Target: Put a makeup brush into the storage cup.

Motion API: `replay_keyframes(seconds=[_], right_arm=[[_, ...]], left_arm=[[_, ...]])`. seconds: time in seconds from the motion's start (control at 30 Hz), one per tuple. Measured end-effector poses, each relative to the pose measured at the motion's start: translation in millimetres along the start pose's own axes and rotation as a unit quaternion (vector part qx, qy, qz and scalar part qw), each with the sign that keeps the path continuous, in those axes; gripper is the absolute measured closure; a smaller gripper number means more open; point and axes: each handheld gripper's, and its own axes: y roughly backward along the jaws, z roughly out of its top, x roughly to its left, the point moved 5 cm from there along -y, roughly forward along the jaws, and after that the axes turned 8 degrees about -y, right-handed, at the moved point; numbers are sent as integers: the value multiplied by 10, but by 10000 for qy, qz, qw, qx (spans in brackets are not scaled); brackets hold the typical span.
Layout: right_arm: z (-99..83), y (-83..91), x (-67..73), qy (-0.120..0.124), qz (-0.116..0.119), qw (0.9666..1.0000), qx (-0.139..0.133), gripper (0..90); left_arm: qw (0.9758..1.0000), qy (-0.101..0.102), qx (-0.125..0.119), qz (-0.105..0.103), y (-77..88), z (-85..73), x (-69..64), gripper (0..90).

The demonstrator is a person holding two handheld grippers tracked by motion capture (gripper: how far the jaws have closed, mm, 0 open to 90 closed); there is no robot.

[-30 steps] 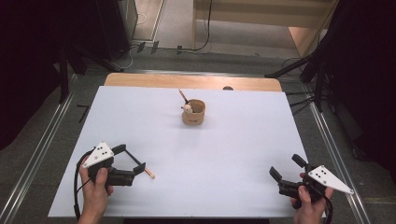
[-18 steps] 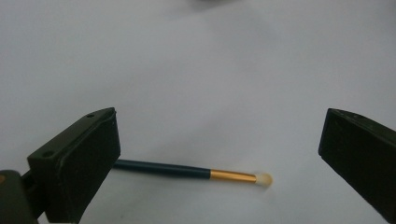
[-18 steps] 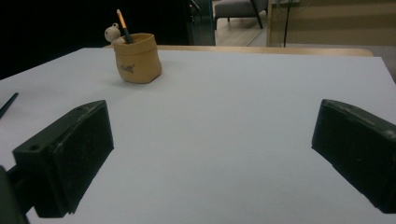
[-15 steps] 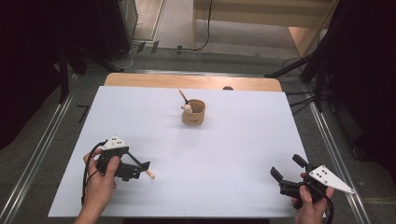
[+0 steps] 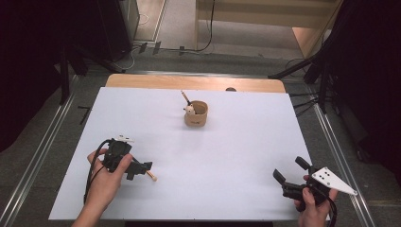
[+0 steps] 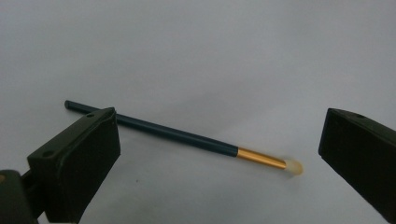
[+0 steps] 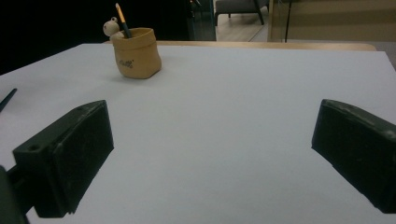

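Though well apart, pot (image 5: pixel 196 114) beyond brush (image 6: pixel 182 136)

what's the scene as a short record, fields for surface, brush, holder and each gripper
surface: white table top
brush: dark handle, gold ferrule, pale tip, lying flat
holder: tan cup at the far middle, one brush standing in it
left gripper: open, jaws either side of the lying brush, not closed on it
right gripper: open, holding nothing, near right corner

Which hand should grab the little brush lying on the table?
The left. The left gripper hangs right over the brush, jaws open on either side of it. The right gripper sits far across the table, open.
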Motion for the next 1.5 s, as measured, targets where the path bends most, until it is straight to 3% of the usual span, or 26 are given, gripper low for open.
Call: replay_keyframes(seconds=[0.27,0.37,0.43,0.57,0.77,0.8,0.87,0.93,1.0,1.07,1.13,1.2,1.27,1.37,1.5], right_arm=[[-7,-9,7,-1,31,10000,6,0],[-11,-14,15,4,33,10000,15,0],[-12,-17,17,3,27,10000,14,0],[-19,-25,19,-1,24,10000,44,0],[-20,-24,15,6,10,10000,44,0],[-20,-23,12,3,5,10000,39,0],[-21,-24,9,11,-8,10000,48,0],[-23,-25,8,15,-15,10000,62,0],[-25,-27,6,13,-18,10000,66,0],[-27,-29,5,2,-20,10000,70,0],[-28,-31,6,7,-20,10000,70,0],[-31,-35,4,-7,-36,10000,73,0],[-37,-43,1,-3,-38,10000,81,0],[-50,-53,7,8,-39,9999,105,0],[-61,-66,17,-3,-26,9999,134,0]], left_arm=[[9995,60,287,126,-76,-16,-53,0],[9990,189,352,202,-107,-3,-73,0],[9990,219,374,130,-125,5,-95,0],[9978,272,519,314,-180,-7,-115,0],[9953,192,766,556,-247,-40,-116,5],[9951,212,788,565,-260,-44,-117,14],[9931,223,847,782,-275,-56,-105,52],[9925,138,877,845,-269,-64,-104,77],[9905,-63,969,972,-257,-73,-108,145],[9906,-269,1027,867,-213,-77,-119,231],[9904,-414,1073,771,-160,-79,-119,473],[9904,-405,1151,646,-132,-86,-70,713],[9906,-459,1193,490,-118,-101,-42,826],[9899,-632,1180,464,-116,-110,-43,840],[9905,-712,1123,347,-110,-110,-31,843]])
